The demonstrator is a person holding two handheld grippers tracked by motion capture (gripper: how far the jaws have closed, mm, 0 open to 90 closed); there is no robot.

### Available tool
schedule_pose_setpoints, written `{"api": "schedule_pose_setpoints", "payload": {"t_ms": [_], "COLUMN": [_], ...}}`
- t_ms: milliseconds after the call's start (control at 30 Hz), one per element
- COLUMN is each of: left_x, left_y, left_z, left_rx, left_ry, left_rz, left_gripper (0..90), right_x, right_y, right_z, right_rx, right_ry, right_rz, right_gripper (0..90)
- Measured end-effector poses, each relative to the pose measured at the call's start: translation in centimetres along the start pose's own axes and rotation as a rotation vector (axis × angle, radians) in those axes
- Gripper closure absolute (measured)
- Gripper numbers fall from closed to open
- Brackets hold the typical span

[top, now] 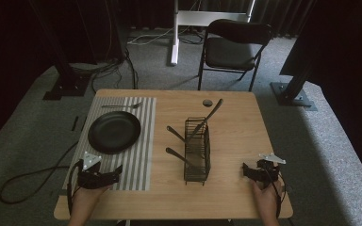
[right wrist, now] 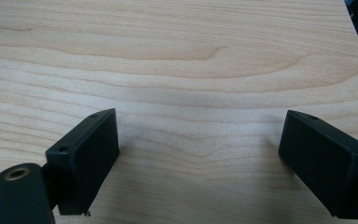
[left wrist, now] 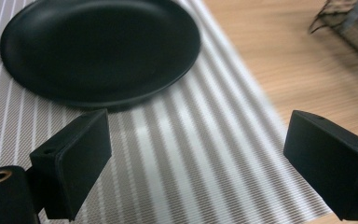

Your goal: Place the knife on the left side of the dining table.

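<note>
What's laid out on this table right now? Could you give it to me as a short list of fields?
Surface: wooden table
Mat: striped placemat, on the table's left side
Plate: black plate, empty, on the placemat
Piece beyond plate: one utensil, type unclear
Holder: wire basket, mid-table, cutlery handles sticking out
Left gripper: open, over the placemat, holding nothing
Right gripper: open, over bare wood, holding nothing

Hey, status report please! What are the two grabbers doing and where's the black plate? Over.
Left gripper open, over striped mat. Right gripper open, over bare table. Black plate on mat, untouched. Wire basket stands between them.
</note>
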State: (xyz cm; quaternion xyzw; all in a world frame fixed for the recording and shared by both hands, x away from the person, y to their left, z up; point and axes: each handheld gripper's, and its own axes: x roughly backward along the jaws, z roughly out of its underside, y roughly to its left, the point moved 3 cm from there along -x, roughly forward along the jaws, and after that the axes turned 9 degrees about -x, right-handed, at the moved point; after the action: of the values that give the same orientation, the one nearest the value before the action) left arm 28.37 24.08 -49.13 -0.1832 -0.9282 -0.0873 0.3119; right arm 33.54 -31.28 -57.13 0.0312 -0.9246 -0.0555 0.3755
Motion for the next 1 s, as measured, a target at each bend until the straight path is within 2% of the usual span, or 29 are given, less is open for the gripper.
{"api": "schedule_pose_setpoints", "payload": {"t_ms": [33,200,467,567,667,700,733,1000], "left_x": [0.2,1.0,1.9,2.3,2.3,2.7,2.8,3.6], "left_y": [-0.5,-2.1,-3.4,-4.5,-4.6,-5.5,-5.8,-7.4], "left_z": [-0.4,-1.7,-3.2,-4.1,-4.2,-4.8,-4.9,-6.2], "left_rx": [-0.009,-0.053,-0.075,-0.109,-0.113,-0.122,-0.131,-0.159], "left_ry": [-0.012,-0.045,-0.092,-0.110,-0.114,-0.134,-0.138,-0.174], "left_rz": [0.018,0.042,0.071,0.110,0.113,0.145,0.159,0.191], "left_gripper": [7.9,7.8,7.9,7.9,7.9,7.8,7.9,7.9], "right_x": [0.0,0.0,0.0,0.0,0.0,0.0,0.0,0.0], "right_y": [0.0,0.0,0.0,0.0,0.0,0.0,0.0,0.0], "right_z": [0.0,0.0,0.0,0.0,0.0,0.0,0.0,0.0], "right_rx": [0.000,0.000,0.000,0.000,0.000,0.001,0.001,0.000], "right_ry": [0.000,0.000,0.000,0.000,0.000,0.000,0.000,0.000], "right_rz": [0.000,0.000,0.000,0.000,0.000,0.000,0.000,0.000], "right_gripper": [11.2,11.2,11.2,11.2,11.2,11.2,11.2,11.2]}}
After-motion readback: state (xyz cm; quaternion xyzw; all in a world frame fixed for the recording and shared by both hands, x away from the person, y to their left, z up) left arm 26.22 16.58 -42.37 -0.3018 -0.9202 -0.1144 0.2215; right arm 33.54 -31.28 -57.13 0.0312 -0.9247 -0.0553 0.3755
